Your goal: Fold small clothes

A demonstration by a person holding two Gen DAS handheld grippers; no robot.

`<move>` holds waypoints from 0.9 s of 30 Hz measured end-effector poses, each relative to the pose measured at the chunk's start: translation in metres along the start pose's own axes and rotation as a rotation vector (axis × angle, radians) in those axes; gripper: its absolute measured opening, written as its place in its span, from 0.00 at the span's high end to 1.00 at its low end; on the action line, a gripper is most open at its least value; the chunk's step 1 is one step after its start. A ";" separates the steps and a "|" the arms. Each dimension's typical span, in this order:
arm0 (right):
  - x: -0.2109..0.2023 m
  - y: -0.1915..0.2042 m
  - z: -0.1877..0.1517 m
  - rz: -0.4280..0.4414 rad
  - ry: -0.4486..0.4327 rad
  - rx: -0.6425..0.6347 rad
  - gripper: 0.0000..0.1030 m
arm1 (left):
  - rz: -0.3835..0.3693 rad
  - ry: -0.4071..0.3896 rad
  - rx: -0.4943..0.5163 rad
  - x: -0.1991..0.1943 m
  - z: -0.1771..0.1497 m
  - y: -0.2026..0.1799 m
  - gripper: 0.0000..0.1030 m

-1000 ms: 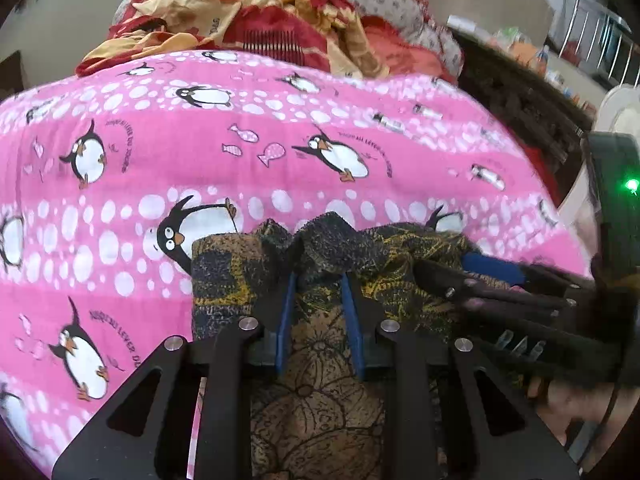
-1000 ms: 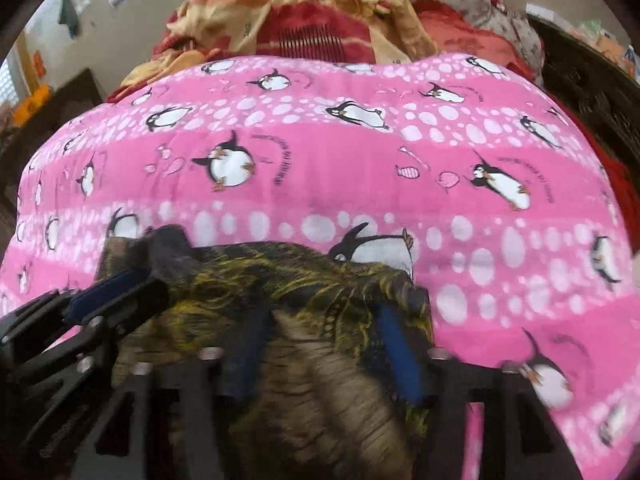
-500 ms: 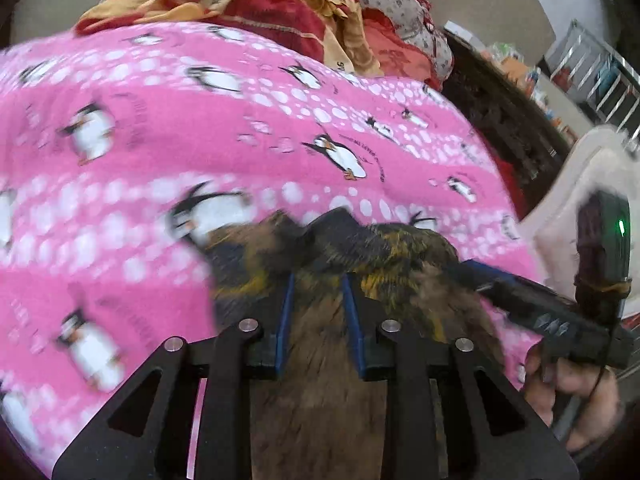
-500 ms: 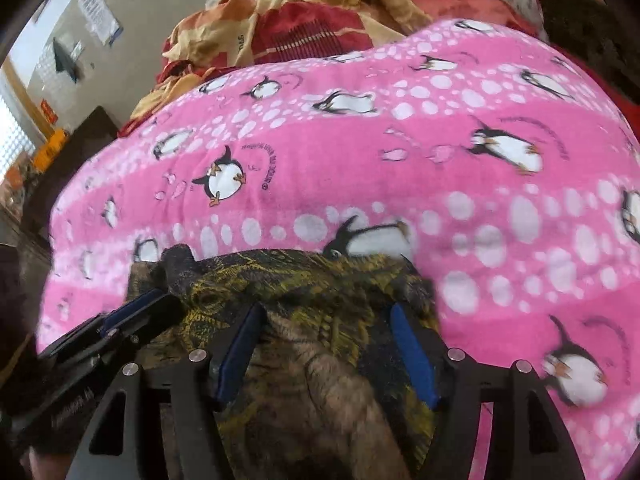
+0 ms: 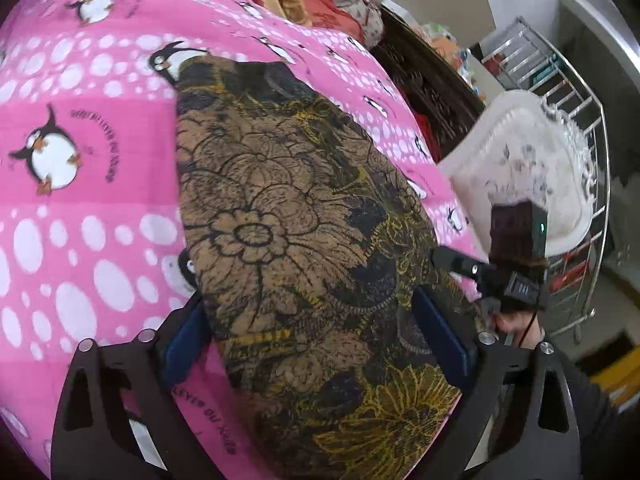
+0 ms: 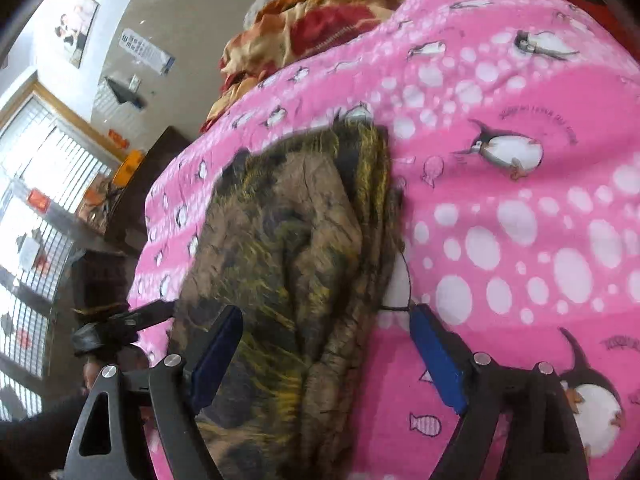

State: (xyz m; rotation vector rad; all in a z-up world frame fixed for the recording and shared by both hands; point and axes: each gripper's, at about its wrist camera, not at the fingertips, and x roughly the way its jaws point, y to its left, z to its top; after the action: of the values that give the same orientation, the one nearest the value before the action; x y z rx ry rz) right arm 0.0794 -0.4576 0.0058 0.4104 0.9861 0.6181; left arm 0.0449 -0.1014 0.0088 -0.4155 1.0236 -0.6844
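Observation:
A brown, black and yellow flower-print garment (image 5: 288, 208) lies folded on a pink penguin blanket (image 5: 80, 240). My left gripper (image 5: 312, 332) hovers at its near end, its jaws opening wide. The cloth lies between the blue pads (image 5: 186, 336), which do not press it. In the right wrist view the same garment (image 6: 296, 232) shows rumpled layers along its right edge. My right gripper (image 6: 326, 356) is also opening: one pad is over the cloth, the other over the blanket (image 6: 520, 220) by a loose thread. Each view shows the other gripper's black fingertips (image 5: 452, 260) (image 6: 160, 310) at the garment's side.
A heap of red and orange bedding (image 6: 320, 28) lies at the far end of the blanket. Off the bed's edge are dark wooden furniture (image 5: 432, 76), a white cushioned seat (image 5: 520, 168) and a metal rack (image 5: 568, 92). A barred window (image 6: 36, 184) is at the other side.
Both grippers have let go of the bunched cloth edge, widened their jaws and drawn back. The garment has dropped flat onto the blanket, and the two views have swung apart.

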 end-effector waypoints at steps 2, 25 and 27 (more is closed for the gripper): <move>0.008 -0.008 0.009 0.075 -0.008 0.024 0.17 | -0.020 -0.008 -0.016 0.000 0.004 0.005 0.06; 0.047 -0.015 0.044 0.116 0.017 -0.051 0.51 | 0.033 -0.141 -0.119 -0.001 0.000 0.030 0.61; 0.047 -0.015 0.044 0.112 0.016 -0.056 0.51 | 0.021 -0.143 -0.155 0.000 0.001 0.035 0.72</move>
State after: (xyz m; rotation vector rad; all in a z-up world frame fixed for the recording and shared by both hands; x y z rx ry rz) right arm 0.1407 -0.4404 -0.0107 0.4138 0.9641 0.7491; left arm 0.0574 -0.0763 -0.0125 -0.5798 0.9466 -0.5503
